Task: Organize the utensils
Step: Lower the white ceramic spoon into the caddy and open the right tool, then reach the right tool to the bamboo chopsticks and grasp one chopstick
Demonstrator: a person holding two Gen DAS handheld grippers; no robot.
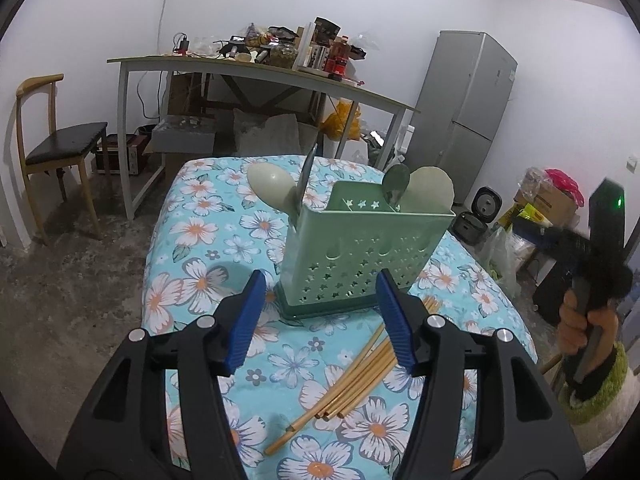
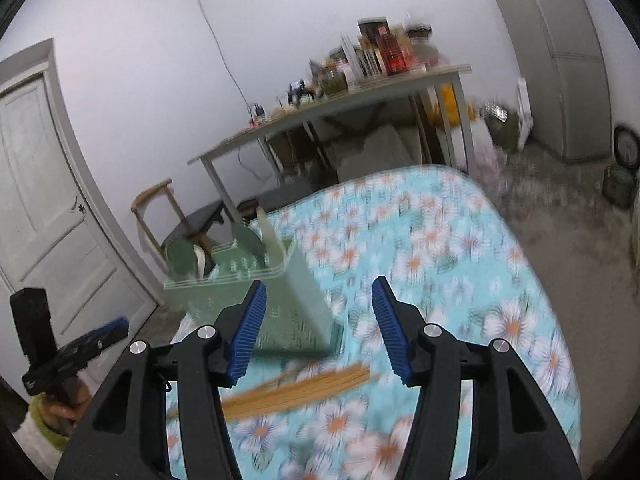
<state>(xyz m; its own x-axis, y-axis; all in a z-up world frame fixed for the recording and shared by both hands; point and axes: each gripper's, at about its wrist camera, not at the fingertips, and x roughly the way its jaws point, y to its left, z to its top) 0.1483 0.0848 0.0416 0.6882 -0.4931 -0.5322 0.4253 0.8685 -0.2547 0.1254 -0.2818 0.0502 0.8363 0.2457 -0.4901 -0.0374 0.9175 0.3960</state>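
Utensil holder (image 1: 360, 252): pale green plastic, boxy, star-punched walls, upright on the flowered cloth (image 1: 200, 240); spoons and flat paddles stand inside.

Chopsticks (image 1: 356, 376): bundle of smooth bamboo sticks, lying loose at 6 o'clock of the holder.

Left gripper (image 1: 320, 320): ribbed blue pads, jaws partly open, empty; chopsticks at its 5 o'clock.

Right gripper (image 2: 316, 328): jaws partly open, empty; chopsticks blurred, at 6 o'clock.

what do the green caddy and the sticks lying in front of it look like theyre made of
Caddy: looks like moulded plastic, pale green with a soft sheen; star-shaped holes punched through thin, even walls.
Chopsticks: probably bamboo or light wood, matte tan, unpainted, with plain cut ends. Grain is too small to confirm.
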